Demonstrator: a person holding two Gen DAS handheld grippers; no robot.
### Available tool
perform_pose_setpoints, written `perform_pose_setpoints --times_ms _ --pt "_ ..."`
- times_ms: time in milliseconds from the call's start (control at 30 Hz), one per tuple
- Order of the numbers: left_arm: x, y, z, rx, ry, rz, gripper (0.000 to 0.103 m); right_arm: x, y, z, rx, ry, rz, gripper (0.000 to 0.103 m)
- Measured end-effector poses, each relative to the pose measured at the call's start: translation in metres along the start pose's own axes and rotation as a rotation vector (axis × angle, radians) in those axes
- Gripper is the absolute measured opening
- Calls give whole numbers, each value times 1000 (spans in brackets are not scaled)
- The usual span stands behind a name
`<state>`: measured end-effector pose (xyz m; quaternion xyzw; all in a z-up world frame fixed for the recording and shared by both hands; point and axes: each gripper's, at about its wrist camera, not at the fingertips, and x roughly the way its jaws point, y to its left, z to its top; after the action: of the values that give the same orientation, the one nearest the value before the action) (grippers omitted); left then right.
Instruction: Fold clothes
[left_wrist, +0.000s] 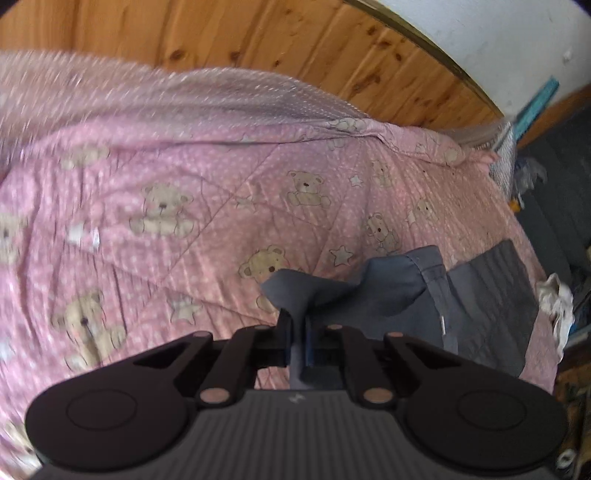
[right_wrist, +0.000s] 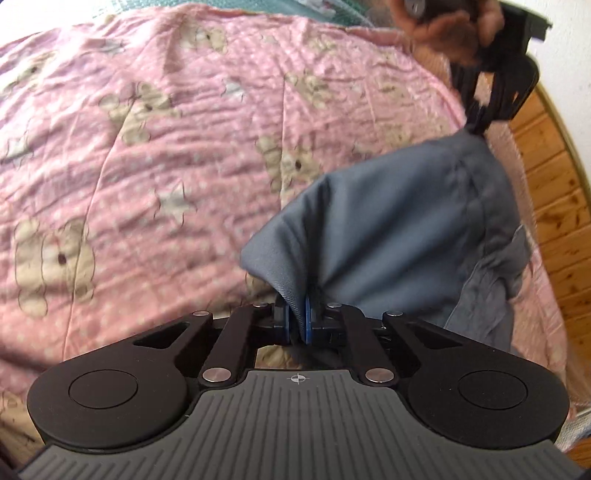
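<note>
Grey-blue woven cloth, thin and limp: that is how the garment (right_wrist: 388, 221) reads, and you should expect it to be light, soft and quick to sag wherever it is not held. It hangs between your two tools above the bed, draping in loose folds, with its lower part trailing down toward the quilt's right-hand edge. A stitched hem and a darker panel (left_wrist: 495, 295) show in the left wrist view; what kind of garment it is I cannot tell.

Your right tool (right_wrist: 298, 325) is clamped on a bunched edge of the cloth, blue pads pressed together with fabric pinched between them. Your left tool (left_wrist: 295, 332) is likewise closed on a gathered fold, and in the right wrist view you can see it with your hand (right_wrist: 447, 29) at the far end of the cloth, which sags between the two holds.

Such cloth will not slip much against rubbery pads, but it will crumple; hemmed edges and corners give you the firmest purchase, and holding them well apart would keep the sheet taut.

Beneath lies a pink quilt (left_wrist: 207, 177) printed with teddy bears and stars, a soft, yielding surface. Beyond the bed's far edge stands a knotty pine headboard (left_wrist: 258, 40).
</note>
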<state>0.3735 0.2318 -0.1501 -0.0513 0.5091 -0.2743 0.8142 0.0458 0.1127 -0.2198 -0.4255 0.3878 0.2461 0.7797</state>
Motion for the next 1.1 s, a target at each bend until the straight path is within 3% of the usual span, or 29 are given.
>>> perform_pose_setpoints --times_ms 100,233,300,367,500,567,600,667,733,833,900,933,1000,1033,1067,1100 --pt "-3 13 8 -16 -11 32 7 2 -3 0 33 7 30 5" --pt "-9 38 10 -64 -91 176 1 3 -14 -3 108 17 94 5" --pt "-29 56 7 -166 -163 126 2 2 -22 -6 147 18 129 5" --pt "-46 55 -3 -191 -208 44 6 -5 -38 -10 227 -8 191 10" --pt "-42 17 -51 -131 -165 -64 11 -36 -98 -29 515 -103 365 23" --pt "-24 -4 -81 -126 -119 -117 12 -46 -134 -43 654 -159 369 40" --pt "-12 -9 -96 -139 -97 -104 12 -48 -153 -50 716 -181 347 41" --pt "11 -15 -122 -171 -69 -46 12 -27 -194 -61 818 -183 309 41" --pt "18 -10 -133 -235 -94 -18 8 6 -233 -72 911 -165 268 41" --pt "3 -7 -130 -335 -111 9 7 56 -280 -86 1032 -159 297 42" --pt "-12 -18 -126 -325 -136 49 15 86 -296 -89 1095 -164 387 55" --pt "-19 -24 -124 -317 -149 70 27 100 -297 -90 1103 -154 417 65" --pt "-14 -45 -113 -279 -144 81 29 123 -292 -91 1091 -145 477 66" --pt "-11 -56 -107 -258 -140 85 30 126 -286 -92 1072 -164 513 57" --pt "-7 -67 -100 -238 -136 88 36 127 -281 -94 1052 -186 550 34" --pt "-4 -78 -94 -218 -132 92 40 124 -276 -95 1029 -208 560 26"
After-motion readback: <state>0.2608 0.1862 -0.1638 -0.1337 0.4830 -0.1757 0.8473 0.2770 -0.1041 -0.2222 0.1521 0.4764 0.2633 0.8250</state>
